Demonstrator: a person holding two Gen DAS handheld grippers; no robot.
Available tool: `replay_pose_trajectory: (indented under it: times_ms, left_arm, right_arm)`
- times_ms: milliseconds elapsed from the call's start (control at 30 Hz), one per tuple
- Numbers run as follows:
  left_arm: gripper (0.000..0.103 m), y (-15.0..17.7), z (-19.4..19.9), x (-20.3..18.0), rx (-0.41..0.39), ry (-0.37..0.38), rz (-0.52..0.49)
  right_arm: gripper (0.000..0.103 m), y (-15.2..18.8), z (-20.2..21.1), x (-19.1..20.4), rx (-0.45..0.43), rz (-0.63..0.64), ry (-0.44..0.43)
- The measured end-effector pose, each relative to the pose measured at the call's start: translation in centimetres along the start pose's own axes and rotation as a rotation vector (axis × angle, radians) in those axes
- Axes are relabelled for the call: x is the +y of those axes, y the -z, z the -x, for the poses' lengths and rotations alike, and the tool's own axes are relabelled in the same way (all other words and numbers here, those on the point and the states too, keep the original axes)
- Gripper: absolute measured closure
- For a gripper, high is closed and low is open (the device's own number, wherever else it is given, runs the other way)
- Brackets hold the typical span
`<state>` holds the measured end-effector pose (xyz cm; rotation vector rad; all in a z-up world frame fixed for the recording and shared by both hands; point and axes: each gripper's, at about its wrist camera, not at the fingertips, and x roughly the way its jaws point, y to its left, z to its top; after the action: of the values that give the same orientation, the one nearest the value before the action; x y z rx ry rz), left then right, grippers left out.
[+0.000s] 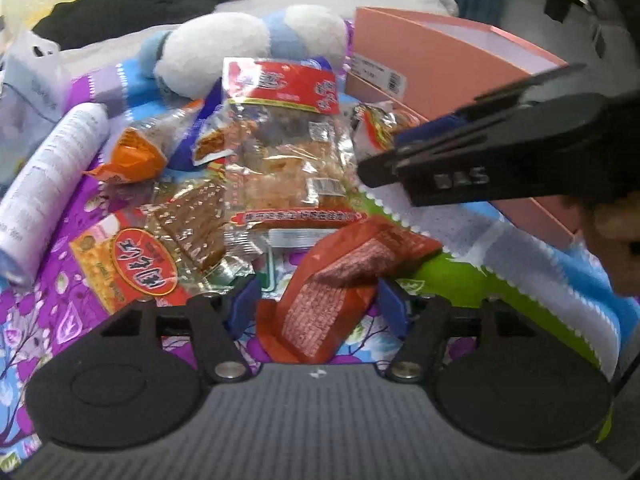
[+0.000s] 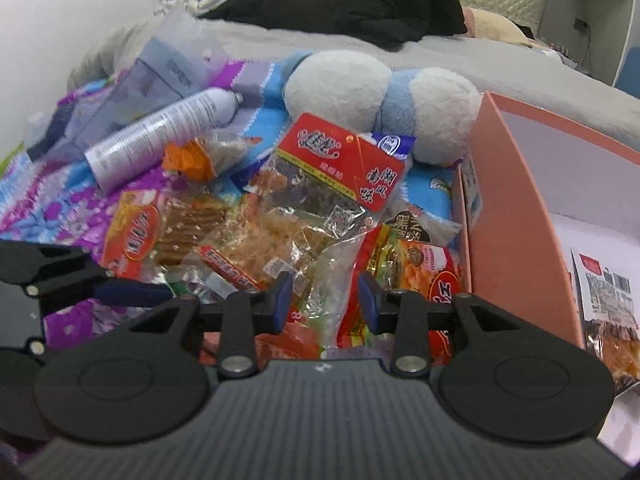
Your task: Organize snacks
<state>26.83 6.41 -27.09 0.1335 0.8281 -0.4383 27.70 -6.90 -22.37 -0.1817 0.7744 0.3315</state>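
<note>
Snack pile sits on the floral blanket [image 1: 60, 320], just left of the pink box [image 2: 516, 216] – 1 packet already lies inside the box.

Left gripper [image 1: 314, 306]: jaws part open, straddling the red-orange packet [image 1: 344, 280]; pads not visibly pressing, so nothing gripped as far as I can tell.

Right gripper [image 2: 324, 300]: jaws narrower but apart, over the clear crinkly wrapper [image 2: 320, 268] beside the box wall – not clamped.

Handling, my read: packets are light, soft and slippery film, contents crushable. Pinch the flat sealed edge, not the belly. The spray can [image 2: 160, 136], far side of the pile from the box, isn't a snack.
</note>
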Motion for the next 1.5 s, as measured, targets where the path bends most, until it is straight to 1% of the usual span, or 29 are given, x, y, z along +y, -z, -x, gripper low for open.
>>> replay_pose_trajectory:
  times_ms: [67,133,200,233,267,333,400,467,567,633,733,833,1033,1267,1367,1500]
  left_arm:
    - [0.034,0.0,-0.1,0.0,-0.003,0.001,-0.006]
    - [0.035,0.0,0.0,0.0,0.000,-0.001,-0.006]
    - [0.037,0.0,0.0,0.0,0.003,-0.008,0.003]
    - [0.037,0.0,0.1,-0.1,0.004,-0.012,0.006]
    - [0.039,0.0,0.2,-0.1,0.004,-0.018,0.010]
    - [0.040,0.1,0.5,-0.2,0.003,-0.027,0.026]
    - [0.043,0.3,0.9,-0.4,0.002,-0.035,0.045]
    - [0.051,0.5,1.4,-0.5,-0.005,-0.059,0.062]
    - [0.057,1.2,2.2,-0.4,-0.024,-0.090,0.136]
    - [0.060,1.7,2.7,-0.6,-0.030,-0.111,0.170]
    - [0.067,2.1,3.7,-1.3,-0.042,-0.149,0.208]
    - [0.070,2.8,4.9,-1.6,-0.044,-0.169,0.268]
    - [0.077,4.4,7.3,-2.4,-0.046,-0.206,0.353]
    - [0.078,6.8,10.3,-3.2,-0.039,-0.242,0.473]
    - [0.078,7.7,11.4,-3.7,-0.031,-0.236,0.531]
    - [0.078,8.9,12.4,-4.3,-0.019,-0.235,0.568]
  right_arm:
    - [0.064,0.1,-0.7,0.3,0.013,0.023,0.027]
    - [0.064,0.4,-1.4,0.6,0.025,0.050,0.077]
    - [0.064,0.8,-1.7,0.9,0.033,0.073,0.092]
    - [0.065,0.9,-1.7,1.0,0.032,0.076,0.095]
    - [0.072,1.0,-1.6,1.2,0.028,0.085,0.100]
    - [0.077,1.2,-1.1,1.5,0.015,0.109,0.119]
    - [0.085,1.2,-0.6,1.4,0.009,0.104,0.107]
    - [0.088,1.2,0.1,1.4,-0.004,0.103,0.118]
    - [0.092,1.2,1.3,1.4,-0.023,0.105,0.122]
    - [0.093,1.3,2.0,1.6,-0.029,0.110,0.114]
    - [0.094,1.5,3.1,2.0,-0.038,0.125,0.093]
    - [0.095,2.0,4.6,2.6,-0.048,0.141,0.065]
    - [0.095,3.9,7.2,4.0,-0.043,0.156,0.002]
    - [0.095,6.0,10.2,5.1,-0.024,0.195,-0.056]
    - [0.095,7.1,11.4,5.7,-0.010,0.204,-0.087]
    - [0.094,8.4,12.6,6.5,0.011,0.204,-0.125]
